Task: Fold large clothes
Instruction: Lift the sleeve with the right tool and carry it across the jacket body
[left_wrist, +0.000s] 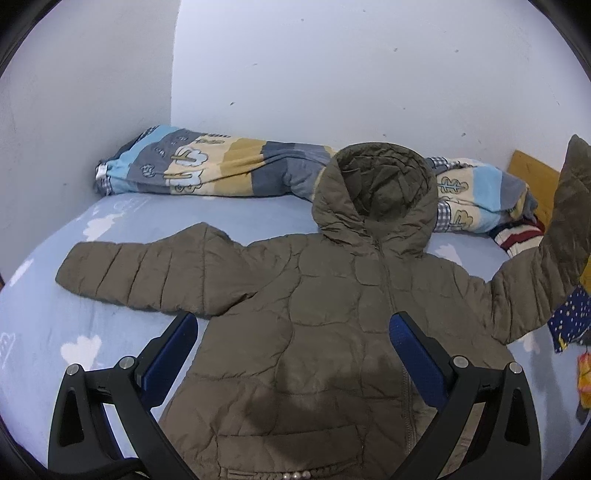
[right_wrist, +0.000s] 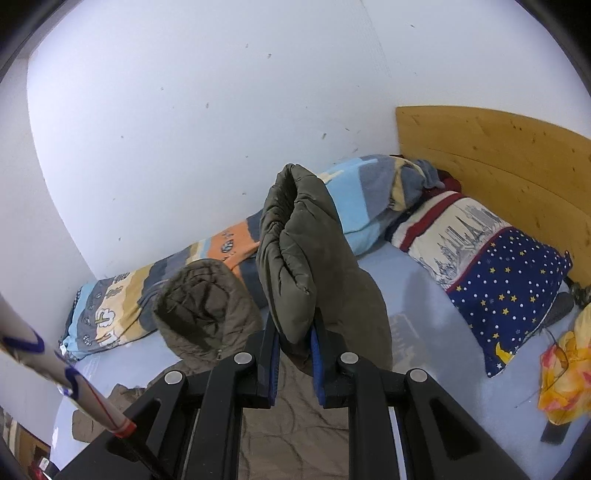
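An olive-brown quilted hooded jacket (left_wrist: 314, 317) lies face up, zipped, on the light blue bed sheet (left_wrist: 44, 325). Its hood (left_wrist: 376, 188) points toward the wall, and its left sleeve (left_wrist: 147, 273) lies flat and spread out. My left gripper (left_wrist: 293, 332) is open above the jacket's lower front, holding nothing. My right gripper (right_wrist: 295, 350) is shut on the jacket's right sleeve (right_wrist: 306, 251) and holds it lifted off the bed with the cuff standing upward. This raised sleeve also shows at the right edge of the left wrist view (left_wrist: 554, 251). The hood shows in the right wrist view (right_wrist: 207, 306).
A rolled patterned quilt (left_wrist: 221, 170) lies along the white wall behind the jacket. A star-print pillow (right_wrist: 498, 273) rests against the wooden headboard (right_wrist: 498, 155) at right. A yellow-red cloth (right_wrist: 565, 376) lies at the bed's right edge. A white pole (right_wrist: 55, 369) crosses the left of the right wrist view.
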